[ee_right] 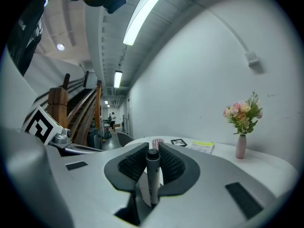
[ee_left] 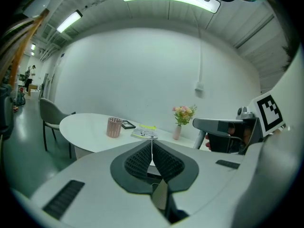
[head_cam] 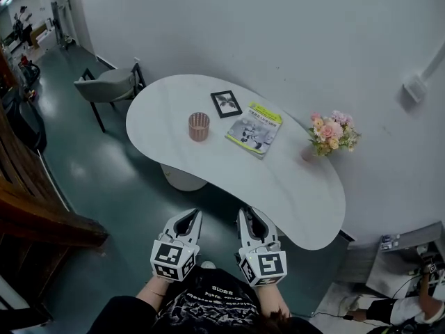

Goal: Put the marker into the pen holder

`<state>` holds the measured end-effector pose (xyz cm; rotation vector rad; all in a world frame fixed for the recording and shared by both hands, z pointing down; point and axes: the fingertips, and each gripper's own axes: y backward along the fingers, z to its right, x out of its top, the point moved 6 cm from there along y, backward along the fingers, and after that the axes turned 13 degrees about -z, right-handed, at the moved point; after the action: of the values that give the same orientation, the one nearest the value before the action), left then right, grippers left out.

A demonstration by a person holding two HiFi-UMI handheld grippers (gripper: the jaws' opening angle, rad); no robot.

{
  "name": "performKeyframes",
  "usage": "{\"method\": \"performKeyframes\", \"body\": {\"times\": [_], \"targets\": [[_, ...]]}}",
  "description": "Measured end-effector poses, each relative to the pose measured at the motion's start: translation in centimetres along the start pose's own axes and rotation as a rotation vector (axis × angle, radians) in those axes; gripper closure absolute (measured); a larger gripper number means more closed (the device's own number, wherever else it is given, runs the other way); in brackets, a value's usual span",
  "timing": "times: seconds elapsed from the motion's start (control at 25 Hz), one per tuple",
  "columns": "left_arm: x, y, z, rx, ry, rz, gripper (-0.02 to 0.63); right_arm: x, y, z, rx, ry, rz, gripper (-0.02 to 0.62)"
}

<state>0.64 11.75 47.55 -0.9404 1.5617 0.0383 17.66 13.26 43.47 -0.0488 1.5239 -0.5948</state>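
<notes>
A pink ribbed pen holder stands on the white oval table, left of middle. My right gripper hovers off the table's near edge, shut on a grey-white marker with a black cap that lies lengthwise between the jaws. In the right gripper view the pen holder shows small, straight ahead past the right gripper. My left gripper hangs beside the right one, shut with nothing between the pads. From the left gripper the pen holder is ahead to the left.
On the table lie a black picture frame and a magazine with a yellow-green strip. A small vase of flowers stands at the right end. A grey chair is at the table's far left end. The wall runs behind.
</notes>
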Motion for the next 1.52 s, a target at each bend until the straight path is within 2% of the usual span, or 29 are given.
{"method": "performKeyframes", "body": {"times": [0.32, 0.56, 0.88, 1.36, 1.52], "targets": [[4.3, -4.9, -6.5, -0.052, -0.015, -0.024, 0.581, 3.8, -7.8, 0.6, -0.037, -0.008, -0.003, 0.511], [8.1, -7.7, -11.6, -0.1, -0.046, -0.024, 0.581, 6.4, -13.2, -0.1, -0.076, -0.028, 0.003, 0.511], [11.3, -9.9, -18.3, -0.142, -0.071, -0.034, 0.581, 9.3, -19.2, -1.7, -0.123, -0.041, 0.023, 0.511], [13.9, -11.1, -24.2, -0.081, -0.005, -0.014, 0.581, 13.4, -24.8, -1.4, -0.082, -0.056, 0.055, 0.511], [14.4, -11.4, -25.3, -0.042, 0.021, -0.003, 0.581, 14.7, -26.5, -0.7, -0.034, -0.064, 0.074, 0.511]]}}
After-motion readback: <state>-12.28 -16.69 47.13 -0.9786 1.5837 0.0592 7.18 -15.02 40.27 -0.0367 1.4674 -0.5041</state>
